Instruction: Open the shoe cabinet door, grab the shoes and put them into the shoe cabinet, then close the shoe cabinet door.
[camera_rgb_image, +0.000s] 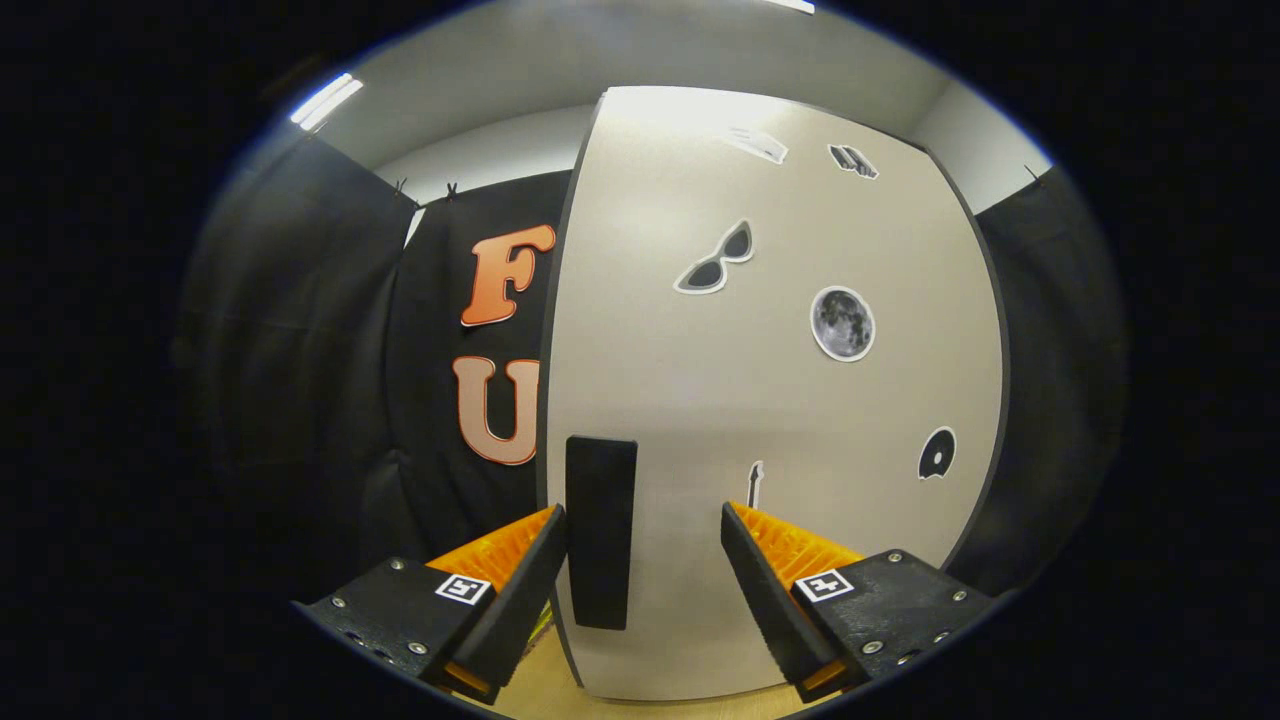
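The tall pale grey flat-panelled shoe cabinet door stands shut just ahead of the gripper, its face dotted with stickers, among them a pair of sunglasses and a round moon. Near the door's left edge sits the black upright rectangular handle, its long axis vertical. The jaws are released and spread wide, gripping nothing, and the handle lies between the 2 fingers but well off centre: it is just beside the left finger and clearly apart from the right one. Whether the tips already reach past the handle or stop short of it cannot be told. I judge the opening step is in hand, and the coming move turns on shifting a little leftward to centre the handle before closing across its narrow width. A strip of light wooden floor runs below.
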